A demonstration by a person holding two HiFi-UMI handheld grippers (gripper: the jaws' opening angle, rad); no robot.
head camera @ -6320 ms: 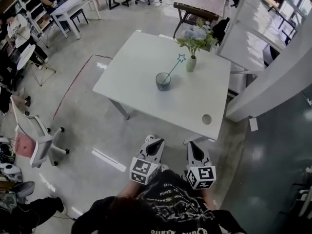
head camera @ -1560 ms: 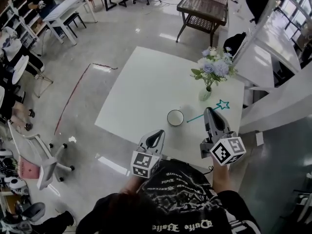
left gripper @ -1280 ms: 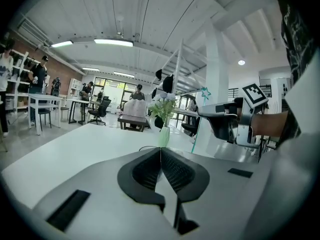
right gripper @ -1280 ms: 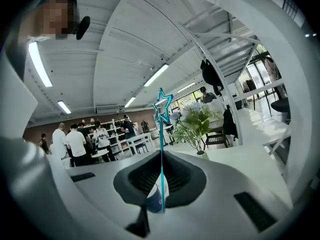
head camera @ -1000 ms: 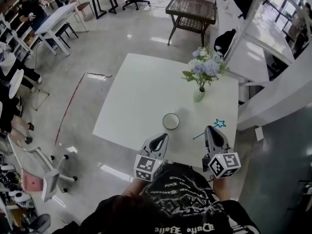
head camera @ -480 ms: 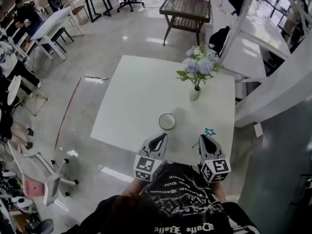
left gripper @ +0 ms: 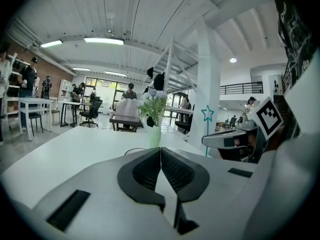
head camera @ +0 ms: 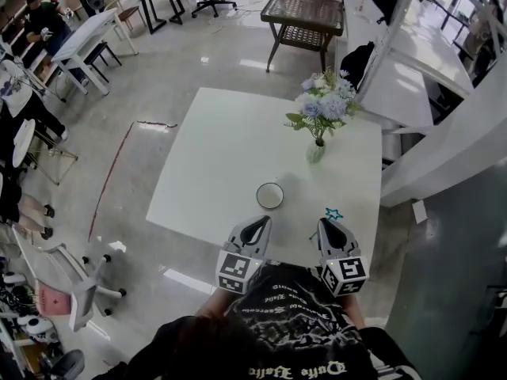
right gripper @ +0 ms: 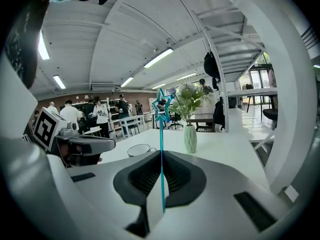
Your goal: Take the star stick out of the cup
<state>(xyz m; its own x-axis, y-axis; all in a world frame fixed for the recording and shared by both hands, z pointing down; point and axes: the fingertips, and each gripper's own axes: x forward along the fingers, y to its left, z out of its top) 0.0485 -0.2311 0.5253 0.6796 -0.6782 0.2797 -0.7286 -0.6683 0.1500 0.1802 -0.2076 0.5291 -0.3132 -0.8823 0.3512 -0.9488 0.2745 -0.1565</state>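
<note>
The star stick point(right gripper: 161, 134), a thin teal rod topped by a star outline point(head camera: 333, 213), stands upright between the jaws of my right gripper point(head camera: 326, 223), which is shut on it at the table's near edge. The rod runs up through the closed pads in the right gripper view, where that gripper point(right gripper: 161, 154) is centred. A cup point(head camera: 269, 195) with a white rim stands on the white table point(head camera: 222, 149), to the left of the stick and apart from it. My left gripper point(head camera: 257, 222) is shut with nothing in it, just in front of the cup.
A pale green vase of blue and white flowers point(head camera: 317, 145) stands beyond the cup, toward the table's right side. White stair frames point(head camera: 428, 93) rise on the right. A wicker bench point(head camera: 305, 10), desks, chairs and people fill the room behind.
My right gripper has drawn back toward me and slightly left with the star stick, ending beside the left gripper at the table's near edge. The left gripper has barely moved.
</note>
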